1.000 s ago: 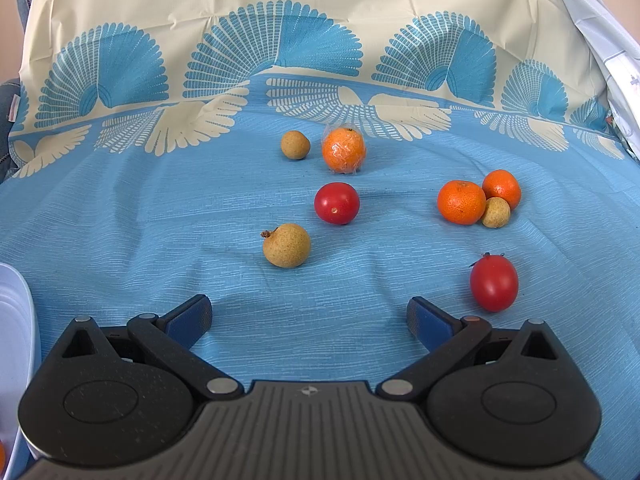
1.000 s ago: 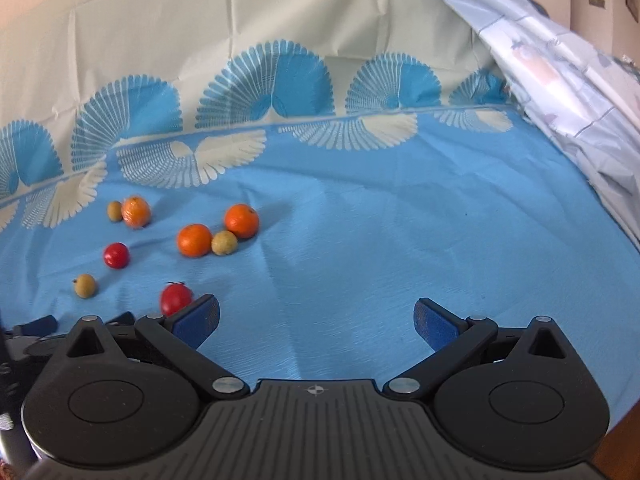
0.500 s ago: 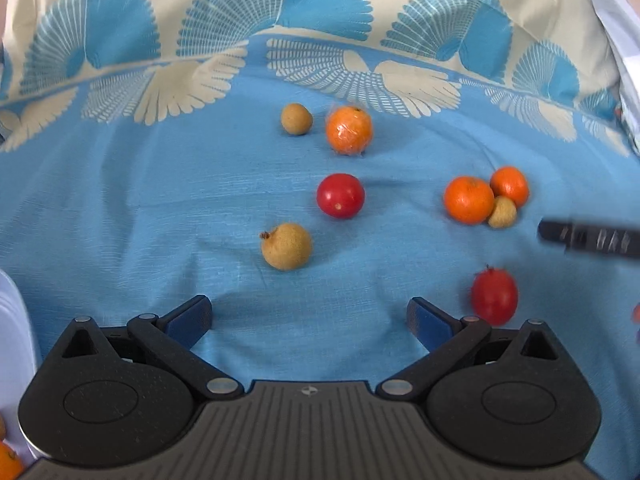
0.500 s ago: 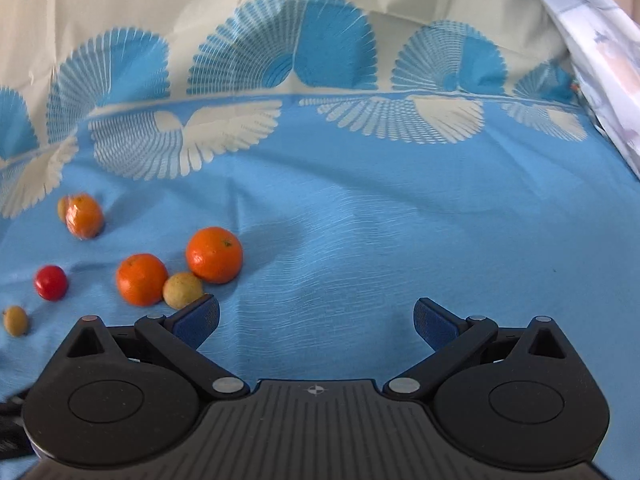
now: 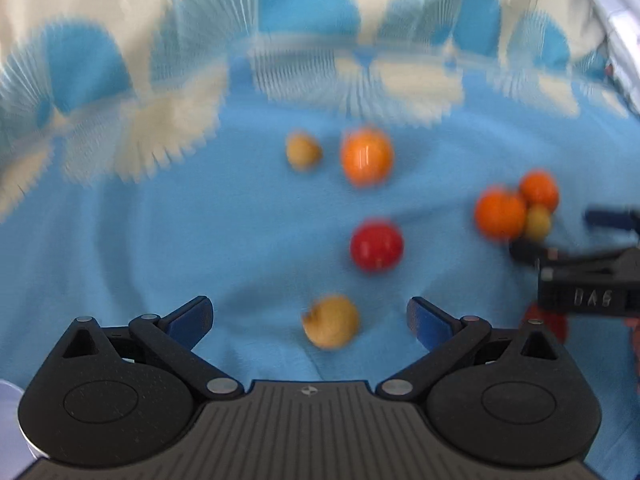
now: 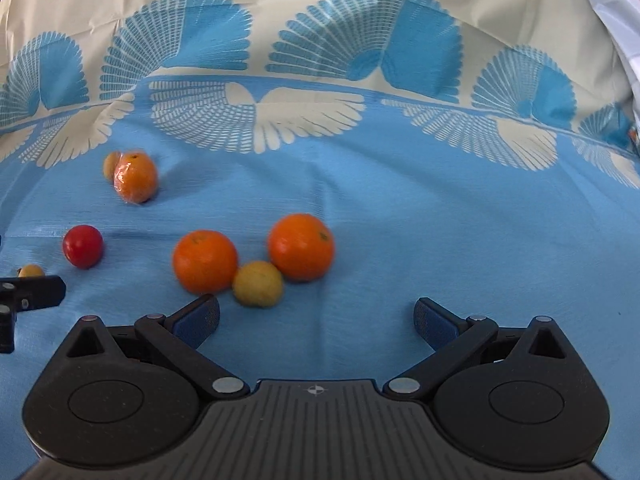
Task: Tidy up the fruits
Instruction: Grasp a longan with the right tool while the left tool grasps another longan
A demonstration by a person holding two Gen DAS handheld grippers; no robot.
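Several fruits lie on the blue cloth. My left gripper [image 5: 310, 314] is open, and a tan longan [image 5: 331, 321] sits between its fingers. Beyond it are a red tomato [image 5: 376, 245], a wrapped orange [image 5: 366, 156] and a second longan [image 5: 303, 151]. My right gripper [image 6: 316, 316] is open and empty just short of a cluster: two oranges [image 6: 205, 261] [image 6: 301, 246] touching a yellow-green longan [image 6: 258, 283]. The cluster also shows in the left wrist view [image 5: 500, 214]. Another tomato [image 5: 550, 322] is mostly hidden behind the right gripper's body [image 5: 584, 280].
The cloth has a cream fan-patterned border [image 6: 256, 120] at the back. A pale patterned sheet [image 6: 616, 4] hangs at the far right. A white container edge [image 5: 10, 420] shows at the lower left of the left wrist view. The left gripper's finger [image 6: 34, 292] enters the right wrist view.
Both grippers have moved forward toward the fruit. The longan now lies between my left fingers. The orange cluster is much closer to my right gripper. The left wrist view is blurred by motion.
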